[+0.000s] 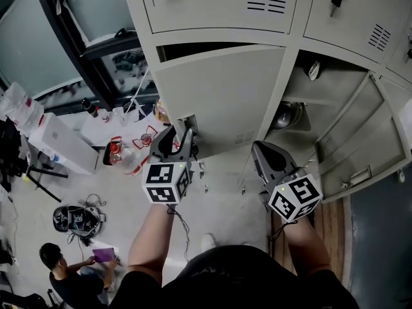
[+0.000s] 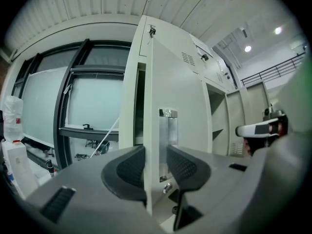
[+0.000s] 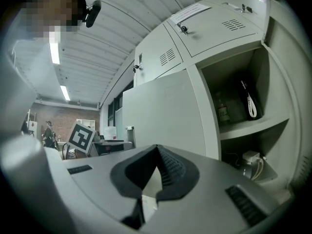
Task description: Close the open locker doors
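Note:
A grey locker door [image 1: 219,95] stands swung out from the bank of lockers. My left gripper [image 1: 182,132] has its jaws on either side of that door's free edge [image 2: 147,106], just below the metal latch plate [image 2: 168,128], pads [image 2: 127,168] closed against the sheet. My right gripper [image 1: 257,148] is shut with nothing in it, level in front of the locker frame; in the right gripper view its closed tips [image 3: 157,147] face the same door [image 3: 163,116]. To the right a second locker compartment [image 1: 325,102] is open, its door [image 1: 360,148] swung far right.
The open right compartment holds a dark round object [image 1: 291,116] and a hanging bag [image 3: 248,101] on a shelf. On the floor at left are a seated person [image 1: 61,269], a backpack [image 1: 77,219], a white box [image 1: 61,143] and bottles [image 1: 119,154].

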Tool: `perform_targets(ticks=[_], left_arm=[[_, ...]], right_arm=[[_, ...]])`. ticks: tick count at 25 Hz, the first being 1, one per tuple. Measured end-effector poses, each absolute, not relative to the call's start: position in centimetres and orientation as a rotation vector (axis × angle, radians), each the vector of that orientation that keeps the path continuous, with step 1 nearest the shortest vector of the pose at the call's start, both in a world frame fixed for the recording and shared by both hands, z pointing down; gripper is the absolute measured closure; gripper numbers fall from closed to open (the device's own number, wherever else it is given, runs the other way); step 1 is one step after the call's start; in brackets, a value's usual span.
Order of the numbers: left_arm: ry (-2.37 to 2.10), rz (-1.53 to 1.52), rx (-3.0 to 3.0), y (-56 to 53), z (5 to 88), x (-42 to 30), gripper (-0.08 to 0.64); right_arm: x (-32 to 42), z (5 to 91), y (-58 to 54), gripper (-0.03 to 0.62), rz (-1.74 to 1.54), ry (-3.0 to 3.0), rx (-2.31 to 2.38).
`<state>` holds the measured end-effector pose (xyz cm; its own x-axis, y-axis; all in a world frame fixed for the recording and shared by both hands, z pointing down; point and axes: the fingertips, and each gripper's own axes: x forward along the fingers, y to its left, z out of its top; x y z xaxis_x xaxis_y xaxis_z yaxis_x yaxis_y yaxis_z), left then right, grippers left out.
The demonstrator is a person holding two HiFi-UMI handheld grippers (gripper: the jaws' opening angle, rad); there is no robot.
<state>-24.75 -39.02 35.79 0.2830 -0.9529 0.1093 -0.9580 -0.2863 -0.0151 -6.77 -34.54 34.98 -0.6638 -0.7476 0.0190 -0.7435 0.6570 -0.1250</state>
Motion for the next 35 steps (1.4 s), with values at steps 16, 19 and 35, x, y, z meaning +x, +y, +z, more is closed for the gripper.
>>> perform_targets(ticks=[16,19,35], left_arm=[[-1.952,0.174,2.419,-43.1,36.0,-25.5,0.389],[-1.984,0.169,2.387,-43.7,36.1,-25.4,0.386],[-2.194,0.199,2.245,-44.8,36.2,-25.5,0.382]], right_arm=[[-6.6,35.6,-36.0,0.592,-0.213,2.774,-1.344],[-6.5,35.5,-36.1,0.592,-0.22,2.774,-1.355],[-5.7,36.1,-36.3,0.592,-0.253,2.775,-1.339]])
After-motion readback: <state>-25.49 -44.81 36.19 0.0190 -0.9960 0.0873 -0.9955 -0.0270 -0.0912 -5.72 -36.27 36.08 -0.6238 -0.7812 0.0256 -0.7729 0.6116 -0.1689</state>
